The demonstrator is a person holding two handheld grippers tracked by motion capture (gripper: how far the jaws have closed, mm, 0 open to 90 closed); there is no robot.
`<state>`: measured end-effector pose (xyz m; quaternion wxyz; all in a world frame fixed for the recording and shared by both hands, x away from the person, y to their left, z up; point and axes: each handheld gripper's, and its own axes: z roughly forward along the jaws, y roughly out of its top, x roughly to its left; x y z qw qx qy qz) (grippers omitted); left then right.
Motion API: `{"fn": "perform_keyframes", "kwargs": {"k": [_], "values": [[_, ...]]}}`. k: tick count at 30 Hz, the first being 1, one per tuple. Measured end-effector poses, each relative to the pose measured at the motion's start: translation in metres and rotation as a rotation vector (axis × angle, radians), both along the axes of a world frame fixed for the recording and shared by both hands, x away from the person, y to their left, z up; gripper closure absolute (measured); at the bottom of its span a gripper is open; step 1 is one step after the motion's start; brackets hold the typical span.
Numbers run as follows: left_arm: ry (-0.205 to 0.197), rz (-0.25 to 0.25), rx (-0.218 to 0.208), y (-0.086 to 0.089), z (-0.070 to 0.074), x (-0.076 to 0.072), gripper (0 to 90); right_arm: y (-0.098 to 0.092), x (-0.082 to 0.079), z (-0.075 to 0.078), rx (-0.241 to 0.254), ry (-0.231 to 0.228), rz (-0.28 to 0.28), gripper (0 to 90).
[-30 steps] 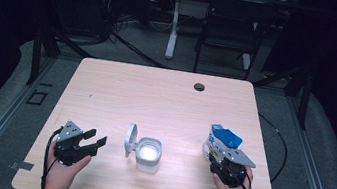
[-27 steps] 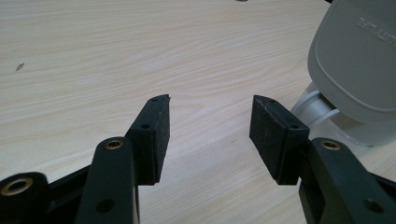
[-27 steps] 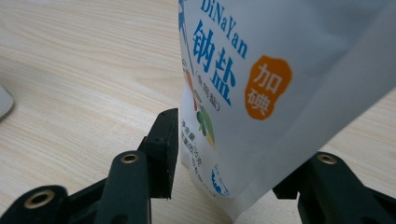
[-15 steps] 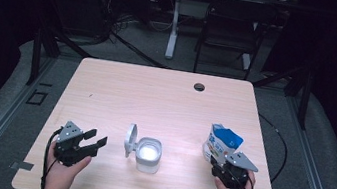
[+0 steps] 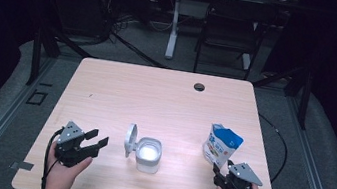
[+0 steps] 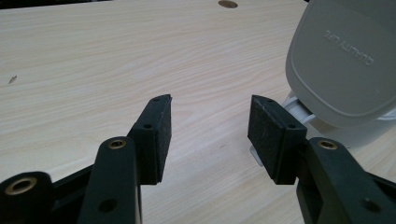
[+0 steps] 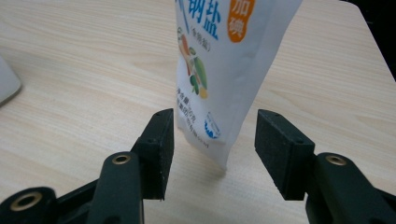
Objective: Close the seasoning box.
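right gripper: jaws spread wide, have just been opening; nothing pinched. In the right gripper view the pads sit either side of the bag's lower corner, with a gap on both sides, no contact.
left gripper: jaws spread wide, nothing between them, bare wood under the pads. Pointed right, toward the container; the right-hand pad is close to the lid hinge, but I read it as apart.
salt bag: white and blue pouch, standing upright at the near right of the table, just beyond the right gripper. Printed face toward the jaws.
container: small white tub at near centre, between the two grippers, white contents inside, looks like salt.
lid: flipped open, standing up on the tub's left side; its grey outer face looms at the right of the left gripper view.
step: judging by the layout, the bag is set down and let go, tub filled; lid closing is next.
next move: left gripper needs to get behind the lid and tip it rightward over the tub, then press it flat. Tub is light, so it may slide; bracing it with the right gripper would help.
risk: bag stands free and narrow; a bump as the right gripper pulls away could topple it.
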<state>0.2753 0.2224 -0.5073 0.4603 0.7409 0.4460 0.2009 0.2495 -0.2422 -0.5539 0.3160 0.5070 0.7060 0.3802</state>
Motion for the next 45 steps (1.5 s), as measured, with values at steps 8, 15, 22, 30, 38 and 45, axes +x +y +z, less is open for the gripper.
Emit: {"fn": "perform_keyframes", "kwargs": {"k": [8,15,22,30,38,45], "values": [[-0.008,-0.028,-0.016,-0.003,0.005,-0.003,53.7,0.005,-0.015,0.001,-0.036,-0.023,0.015,46.6],[-0.023,-0.072,-0.001,-0.012,0.01,-0.007,61.4,0.011,-0.02,0.0,-0.029,-0.043,0.034,46.4],[-0.027,-0.113,0.012,-0.021,0.013,-0.01,73.0,0.017,-0.021,-0.006,-0.039,-0.022,0.06,46.4],[-0.003,-0.162,0.026,-0.029,0.007,-0.008,85.9,0.019,-0.021,-0.009,-0.05,-0.021,0.066,46.4],[0.002,-0.177,0.03,-0.032,0.007,-0.007,90.0,0.021,-0.022,-0.011,-0.045,-0.017,0.07,46.4],[-0.002,-0.188,0.028,-0.035,0.009,-0.007,90.0,0.023,-0.022,-0.012,-0.057,-0.013,0.083,46.4]]}}
